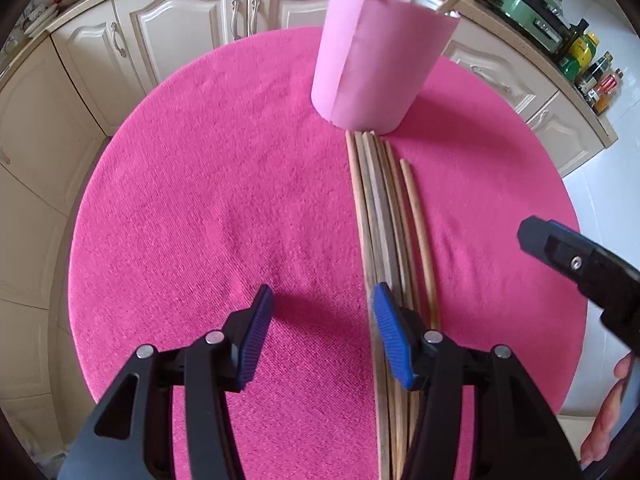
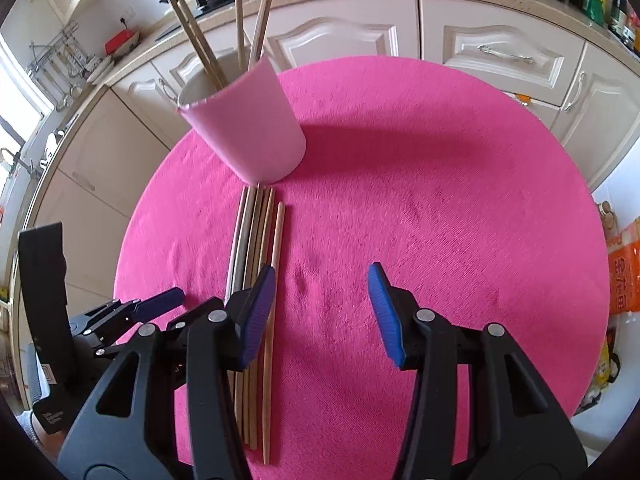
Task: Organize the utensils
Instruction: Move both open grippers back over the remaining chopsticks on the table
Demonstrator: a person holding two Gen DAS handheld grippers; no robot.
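Several wooden chopsticks [image 1: 378, 208] lie side by side on the round pink table mat [image 1: 220, 208], their far ends against a pink cup [image 1: 376, 56] that holds several upright chopsticks. My left gripper [image 1: 322, 312] is open and empty, its right pad [image 1: 390, 340] over the bundle's left edge. In the right wrist view the chopsticks [image 2: 260, 240] lie below the pink cup [image 2: 252, 128]. My right gripper [image 2: 322, 300] is open and empty, its left pad [image 2: 258, 316] over the rightmost chopstick. The left gripper [image 2: 156, 304] shows at the left there.
Cream kitchen cabinets [image 1: 160, 24] curve around behind the table. The counter holds a green appliance [image 1: 532, 12] and bottles [image 1: 592, 68]. The right gripper's body [image 1: 580, 268] and a hand reach in at the right of the left wrist view.
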